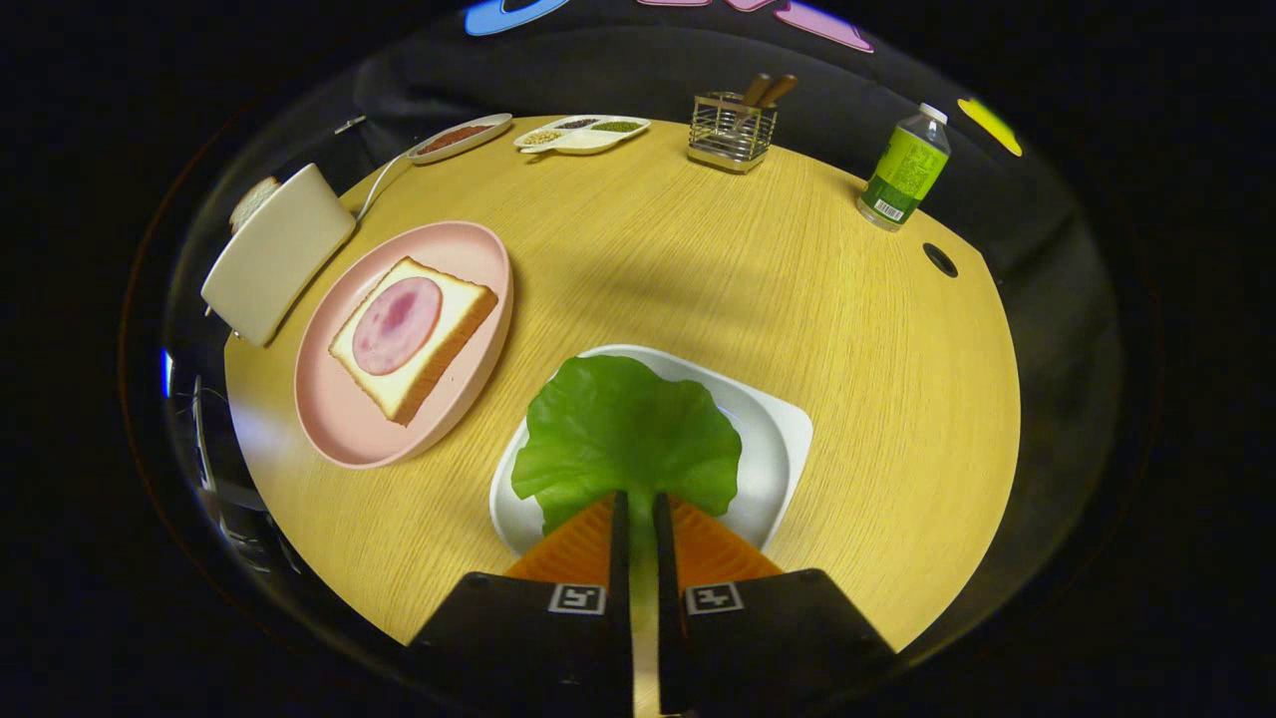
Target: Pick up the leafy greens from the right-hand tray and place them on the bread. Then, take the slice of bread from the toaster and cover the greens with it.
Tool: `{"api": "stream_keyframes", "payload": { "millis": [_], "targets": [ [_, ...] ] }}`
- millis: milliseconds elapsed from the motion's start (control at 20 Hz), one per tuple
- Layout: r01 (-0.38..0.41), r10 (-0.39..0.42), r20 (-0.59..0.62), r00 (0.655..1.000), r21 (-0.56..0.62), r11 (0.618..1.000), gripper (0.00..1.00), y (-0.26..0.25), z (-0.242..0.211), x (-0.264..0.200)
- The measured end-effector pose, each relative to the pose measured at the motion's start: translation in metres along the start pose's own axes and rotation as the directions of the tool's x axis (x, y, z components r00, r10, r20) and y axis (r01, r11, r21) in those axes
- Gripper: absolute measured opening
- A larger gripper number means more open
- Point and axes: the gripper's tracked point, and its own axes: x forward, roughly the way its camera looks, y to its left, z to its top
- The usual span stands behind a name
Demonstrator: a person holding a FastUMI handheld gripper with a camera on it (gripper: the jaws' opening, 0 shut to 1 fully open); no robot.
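My one camera rides on the gripper (640,504) and looks forward along its fingers, tilted down onto the worktop (758,289) from above. It sits close over the white tray (778,439) just ahead of the jaws, while the fisheye takes in the whole worktop out to the dark booth wall at the far side.

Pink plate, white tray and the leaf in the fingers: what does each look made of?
Pink plate: probably matte plastic or melamine, even colour with soft sheen. White tray: smooth, slightly glossy, plastic or glazed ceramic; can't tell. Leaf: looks artificial, uniform green, waxy, with moulded-looking veins, its stem pinched between the nearly closed gripper fingers.
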Motion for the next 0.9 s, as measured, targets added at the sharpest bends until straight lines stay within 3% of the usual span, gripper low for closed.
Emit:
{"api": "stream_keyframes", "payload": {
  "millis": [50,150,400,650,900],
  "targets": [
    [0.005,-0.005,0.002,1.0,-0.017,1.0,0.1,0.002,-0.001,-0.002],
    [-0.003,0.003,0.0,1.0,-0.019,1.0,0.1,0.006,-0.002,-0.01],
    [-0.032,0.027,0.126,0.992,0.038,0.999,0.09,0.016,0.036,-0.06],
    [-0.138,0.124,0.21,0.97,0.051,0.989,0.09,0.062,0.08,-0.105],
    [-0.214,0.21,0.194,0.958,0.001,0.977,0.09,0.121,0.105,-0.1]
  ]
}}
